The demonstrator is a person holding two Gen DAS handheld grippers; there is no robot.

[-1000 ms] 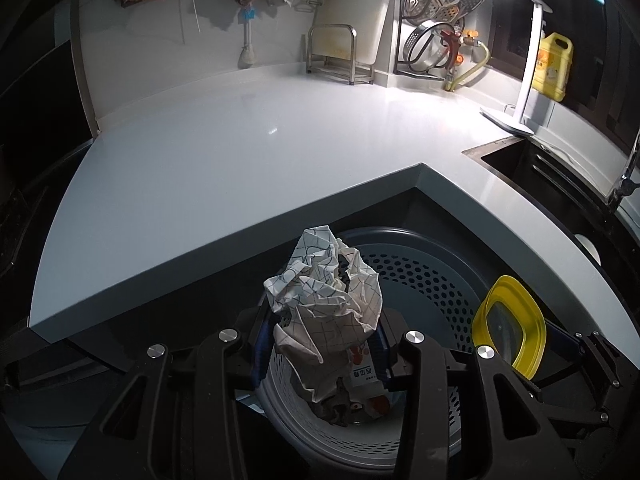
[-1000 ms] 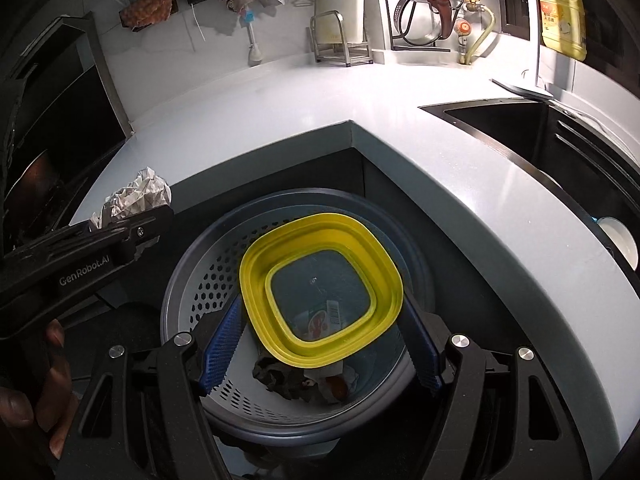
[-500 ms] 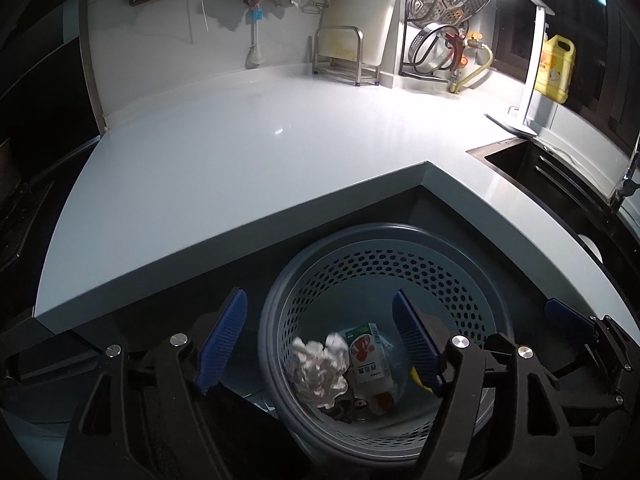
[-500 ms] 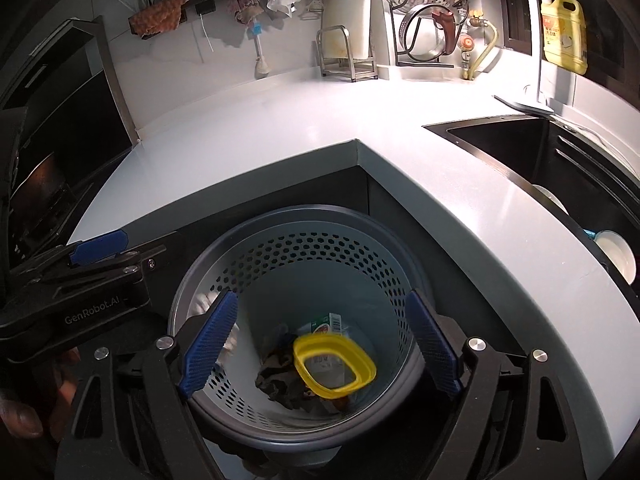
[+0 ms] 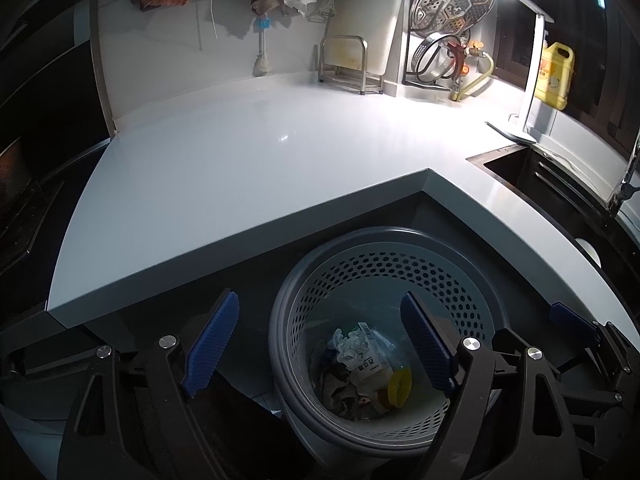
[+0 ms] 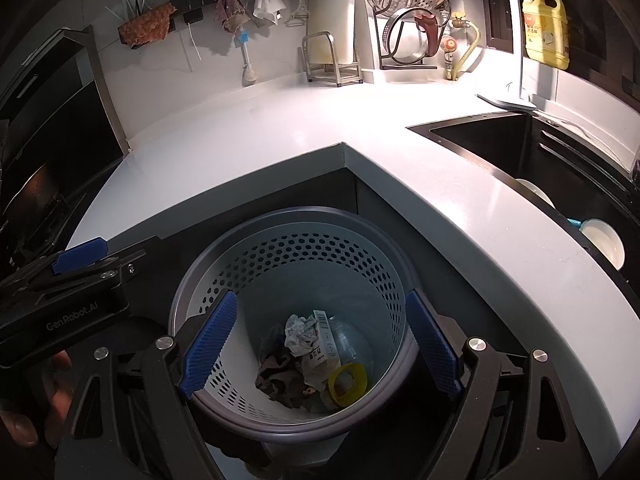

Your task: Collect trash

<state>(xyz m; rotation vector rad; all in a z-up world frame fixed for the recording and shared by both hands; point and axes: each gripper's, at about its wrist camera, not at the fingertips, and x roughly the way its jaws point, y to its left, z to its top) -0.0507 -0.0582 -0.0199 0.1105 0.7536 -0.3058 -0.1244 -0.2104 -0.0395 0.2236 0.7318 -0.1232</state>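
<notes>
- the left gripper (image 5: 320,344) hung above the perforated grey bin (image 5: 472,280) with its jaws opening wide; nothing lay between the blue pads (image 5: 210,344) and they touched nothing.
- the right gripper (image 6: 318,344) hung over the same bin (image 6: 384,264), jaws spread wide and released; its two blue pads (image 6: 208,344) stood inside the line of the rim, one to each side, with only the bin's hollow between them.
- the left gripper also showed at the left edge of the right wrist view (image 6: 76,280), with a person's hand (image 6: 36,412) on its handle below.
- the trash lay at the bottom of the bin, well below both grippers.
- trash counted: one crumpled white paper (image 5: 352,346), one printed carton (image 5: 370,368) with a barcode, one yellow ring-shaped lid (image 5: 400,386), one dark brown crumpled wad (image 5: 340,390). a clear rounded item beside them could not be identified.
- the paper rested on the carton; the yellow lid sat just beside the carton, toward the right wall; the brown wad lay on the left of the heap.
- one bin counted, standing on the floor in the inner corner of the white countertop (image 5: 240,168).
- the countertop's open stretch carried no loose items; one yellow detergent jug (image 5: 554,76) stood at the far right, behind the sink (image 5: 520,168).
- white bowls (image 6: 604,240) sat in the sink; two were visible.
</notes>
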